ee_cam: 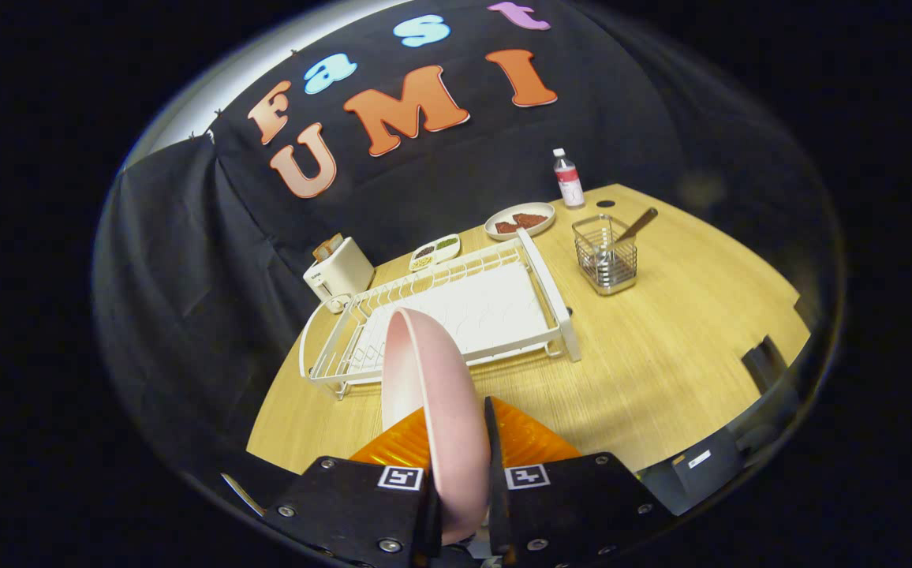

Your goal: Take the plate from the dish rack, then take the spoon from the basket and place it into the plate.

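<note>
1. gripper (pixel 460 442): fingers closed against both faces of the pink plate (pixel 432 394), which stands on edge between them, rim pointing ahead.
2. plate is held above the near edge of the worktop (pixel 661 347), clear of the white dish rack (pixel 456 308) just beyond it.
3. wire basket (pixel 604 254) stands past the rack's far right corner; the spoon (pixel 634 226) leans in it, handle up.
4. far edge of worktop: toaster (pixel 338 272), small divided dish (pixel 434 252), plate of food (pixel 519 220), bottle (pixel 568 178).
</note>
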